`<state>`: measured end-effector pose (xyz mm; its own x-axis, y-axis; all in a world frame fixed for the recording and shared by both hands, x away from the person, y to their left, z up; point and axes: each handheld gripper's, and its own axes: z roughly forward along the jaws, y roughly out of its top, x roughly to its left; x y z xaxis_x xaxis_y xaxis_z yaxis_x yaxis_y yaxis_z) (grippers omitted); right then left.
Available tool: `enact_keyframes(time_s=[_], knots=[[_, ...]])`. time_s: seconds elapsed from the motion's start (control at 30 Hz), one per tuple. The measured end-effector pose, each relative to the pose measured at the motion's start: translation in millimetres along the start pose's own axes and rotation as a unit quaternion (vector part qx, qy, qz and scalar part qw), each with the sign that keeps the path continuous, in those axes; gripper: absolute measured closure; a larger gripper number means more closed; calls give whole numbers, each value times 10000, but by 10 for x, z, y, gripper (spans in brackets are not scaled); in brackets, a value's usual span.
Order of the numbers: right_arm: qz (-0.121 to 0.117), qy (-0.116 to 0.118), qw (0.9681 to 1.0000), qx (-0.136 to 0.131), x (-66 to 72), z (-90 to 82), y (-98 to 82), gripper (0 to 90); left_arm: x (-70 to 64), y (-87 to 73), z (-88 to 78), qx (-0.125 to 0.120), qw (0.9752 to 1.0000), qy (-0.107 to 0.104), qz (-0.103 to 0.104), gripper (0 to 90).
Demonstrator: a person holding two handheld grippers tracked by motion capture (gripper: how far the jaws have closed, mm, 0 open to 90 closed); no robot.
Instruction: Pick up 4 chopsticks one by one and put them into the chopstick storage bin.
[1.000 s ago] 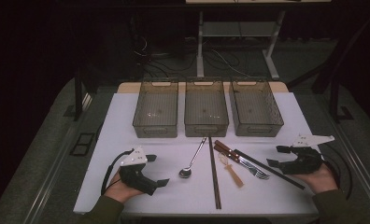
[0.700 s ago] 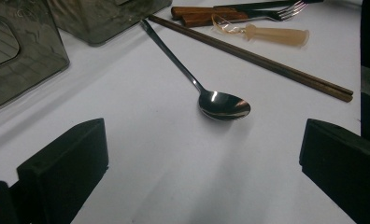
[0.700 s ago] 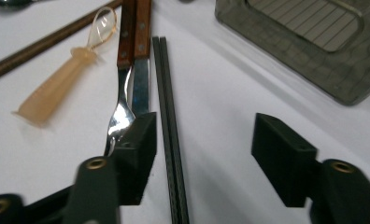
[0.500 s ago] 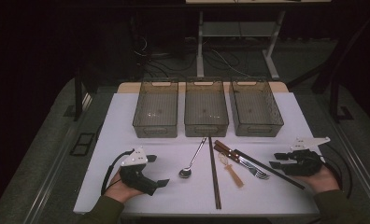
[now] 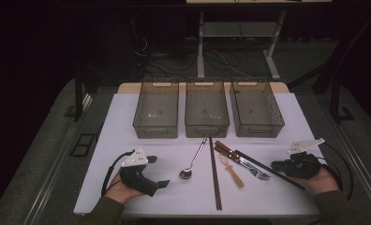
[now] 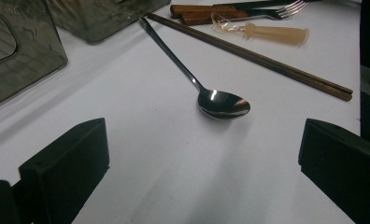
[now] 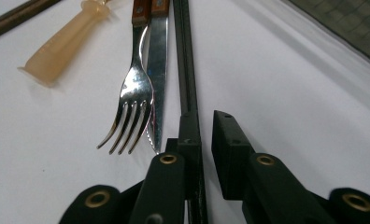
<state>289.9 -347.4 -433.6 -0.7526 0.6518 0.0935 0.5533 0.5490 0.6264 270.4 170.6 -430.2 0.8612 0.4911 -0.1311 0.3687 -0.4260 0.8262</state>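
Your right gripper (image 7: 206,126) has just been closing its jaws, and the black stick (image 7: 185,56) now lies between them. This indicates that the pick of the stick is under way but probably not yet secured. In the right gripper view the jaws stand nearly together at bottom centre: the stick runs along the inner face of the jaw on the left, while a thin slit of white table (image 7: 290,93) remains between it and the other jaw. Treat the stick as bracketed, not pinched. It lies flat on the table, running up the middle of that frame just beside the knife (image 7: 157,70) and fork (image 7: 135,93). In the high view it lies diagonally at lower right, its near end at the right gripper (image 5: 275,165). Confirm that both pads press on it before lifting. Your left gripper (image 5: 158,171) rests at lower left of the high view; its jaws are spread wide and hold nothing, with the spoon (image 6: 223,103) ahead of them and well apart.
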Motion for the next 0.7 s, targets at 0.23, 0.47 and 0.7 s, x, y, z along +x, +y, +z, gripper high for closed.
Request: enact_keyframes(time_s=[0.23,0.47,0.7], knots=[[-39,-22,9999,101,5,27,1,828,1,-1,2,1,10000,-3,-3,8],[-44,-23,9999,162,3,42,-6,828,1,-1,1,5,10000,-13,-1,8],[-42,-81,9997,204,-6,54,-12,828,2,-2,4,26,10000,-23,24,8]])
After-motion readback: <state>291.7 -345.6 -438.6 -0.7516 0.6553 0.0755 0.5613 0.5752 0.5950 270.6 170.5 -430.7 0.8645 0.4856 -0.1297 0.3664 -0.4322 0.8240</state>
